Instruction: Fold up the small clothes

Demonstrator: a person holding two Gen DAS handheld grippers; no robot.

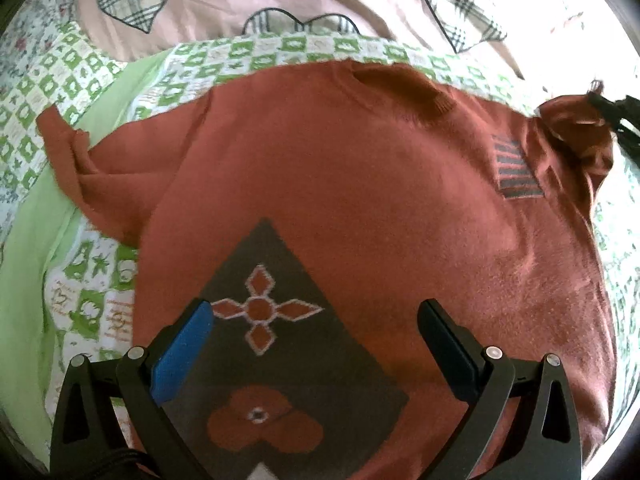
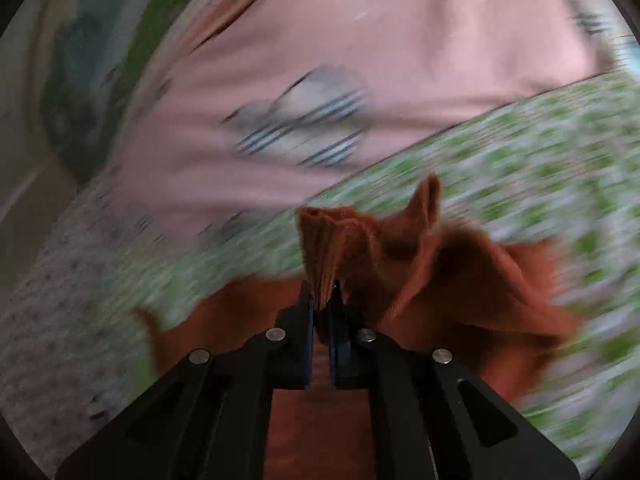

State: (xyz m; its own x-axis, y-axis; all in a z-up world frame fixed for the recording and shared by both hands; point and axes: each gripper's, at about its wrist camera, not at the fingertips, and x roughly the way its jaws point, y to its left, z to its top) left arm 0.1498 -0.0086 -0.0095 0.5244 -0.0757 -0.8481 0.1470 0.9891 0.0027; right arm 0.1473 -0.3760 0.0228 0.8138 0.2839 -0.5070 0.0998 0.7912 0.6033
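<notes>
A rust-red knit sweater (image 1: 340, 168) with a dark diamond pattern (image 1: 288, 344) lies face up on the bed. My left gripper (image 1: 316, 320) is open and empty, hovering over the lower front of the sweater. Its left sleeve (image 1: 68, 148) lies spread out at the left. My right gripper (image 2: 323, 300) is shut on the ribbed cuff of the right sleeve (image 2: 332, 244) and holds it lifted off the bed. It also shows in the left wrist view (image 1: 612, 116) at the far right, with the sleeve bunched up (image 1: 576, 136). The right wrist view is motion-blurred.
The bed has a green-and-white checked cover (image 1: 80, 72). A pink quilt with plaid hearts (image 1: 224, 0) lies across the far side, and it also shows in the right wrist view (image 2: 360, 60). A plain light-green cloth (image 1: 28, 248) lies at the left.
</notes>
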